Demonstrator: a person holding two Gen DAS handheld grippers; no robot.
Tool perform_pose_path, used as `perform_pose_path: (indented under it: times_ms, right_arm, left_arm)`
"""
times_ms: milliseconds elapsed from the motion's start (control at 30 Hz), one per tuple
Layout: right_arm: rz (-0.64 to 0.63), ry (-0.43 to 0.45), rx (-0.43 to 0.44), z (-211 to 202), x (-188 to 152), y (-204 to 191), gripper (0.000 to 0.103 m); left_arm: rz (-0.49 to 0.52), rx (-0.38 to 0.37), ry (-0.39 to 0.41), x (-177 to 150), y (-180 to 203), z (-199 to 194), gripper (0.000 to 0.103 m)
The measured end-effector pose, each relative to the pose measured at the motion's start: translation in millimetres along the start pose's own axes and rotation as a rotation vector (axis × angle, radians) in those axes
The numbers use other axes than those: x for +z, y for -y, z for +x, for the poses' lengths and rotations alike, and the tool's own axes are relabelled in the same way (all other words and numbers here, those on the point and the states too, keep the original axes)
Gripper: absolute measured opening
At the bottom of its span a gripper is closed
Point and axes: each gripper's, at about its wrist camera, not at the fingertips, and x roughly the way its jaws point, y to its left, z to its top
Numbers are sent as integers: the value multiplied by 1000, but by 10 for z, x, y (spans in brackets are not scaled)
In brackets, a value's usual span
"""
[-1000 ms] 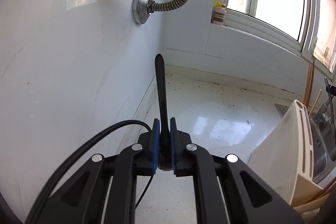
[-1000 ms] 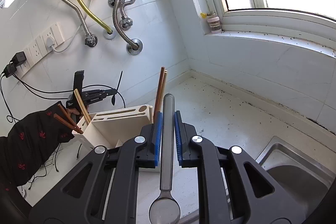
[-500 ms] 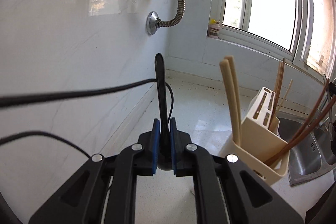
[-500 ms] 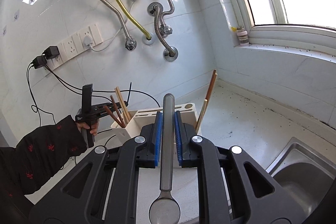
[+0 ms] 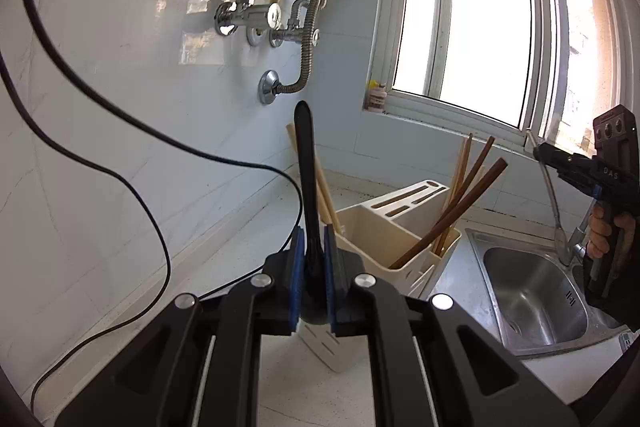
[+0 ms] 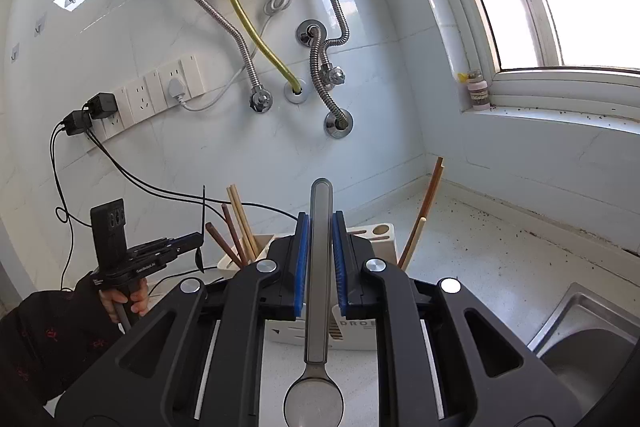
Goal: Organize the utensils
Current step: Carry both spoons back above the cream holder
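Cream plastic slotted utensil holder [image 5: 394,227] on the speckled white counter [image 6: 480,247], chopsticks upright inside. Your right gripper [image 6: 320,263] clamps a matte steel spoon [image 6: 318,287], handle forward, bowl toward you. Left gripper [image 5: 311,263] pinches a slim black spoon [image 5: 306,179], handle up-forward.

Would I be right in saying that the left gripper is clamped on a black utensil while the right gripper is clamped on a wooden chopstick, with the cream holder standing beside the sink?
Not quite: the right gripper is clamped on a metal spoon, not a wooden chopstick, as the right wrist view shows. The rest holds: the left gripper grips a black utensil, and the cream holder stands beside the sink.
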Motion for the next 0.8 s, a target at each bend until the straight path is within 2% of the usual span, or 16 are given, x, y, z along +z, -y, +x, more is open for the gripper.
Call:
perform_pose_path:
  times_ms: [167,300,400,567,800]
  right_arm:
    - [-16,71,24,195,116,12,11]
    - [-72,167,10,408,166,7,11]
    - [-71,222,14,595,123,69,11]
    - [-70,305,-29,857,12,196,11]
    - [-187,333,-70,1098,-183,105,11]
  left_arm:
    - [27,-57,111,253,265,-41,9]
    - [69,-14,163,382,411,73,9]
    - [82,2,171,360,475,162,9]
    - [68,41,180,238,467,302,9]
    - [76,20,166,82,436,440,9]
